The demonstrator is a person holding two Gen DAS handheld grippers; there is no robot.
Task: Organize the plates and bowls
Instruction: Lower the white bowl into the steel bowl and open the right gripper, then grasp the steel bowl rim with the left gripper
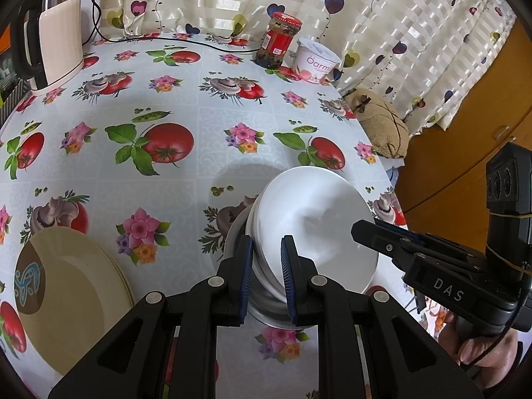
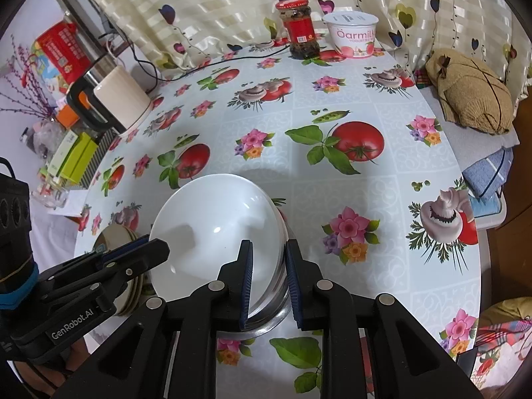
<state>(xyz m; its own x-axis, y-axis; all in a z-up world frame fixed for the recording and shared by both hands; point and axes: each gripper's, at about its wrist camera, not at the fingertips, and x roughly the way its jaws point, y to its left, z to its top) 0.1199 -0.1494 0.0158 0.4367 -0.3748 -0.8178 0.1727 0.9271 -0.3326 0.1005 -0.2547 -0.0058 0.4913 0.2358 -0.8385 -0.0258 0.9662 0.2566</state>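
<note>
A white bowl (image 1: 316, 226) (image 2: 216, 232) sits tilted in a steel bowl (image 1: 266, 312) (image 2: 266, 319) on the flowered tablecloth. My left gripper (image 1: 267, 276) straddles the near left rims of both bowls, jaws narrowly apart. My right gripper (image 2: 269, 281) straddles the right rims of the same stack, jaws narrowly apart. Each gripper shows in the other's view, the right one (image 1: 362, 229) and the left one (image 2: 159, 244). A stack of cream plates (image 1: 66, 296) (image 2: 116, 236) lies to the left of the bowls.
At the table's far edge stand a red-lidded jar (image 1: 277, 41) (image 2: 299, 30) and a yogurt tub (image 1: 316, 61) (image 2: 354, 35). A kettle (image 1: 56, 40) (image 2: 113, 103) stands at the left with a cable. A tan cushion (image 2: 472, 89) lies off the table's right edge.
</note>
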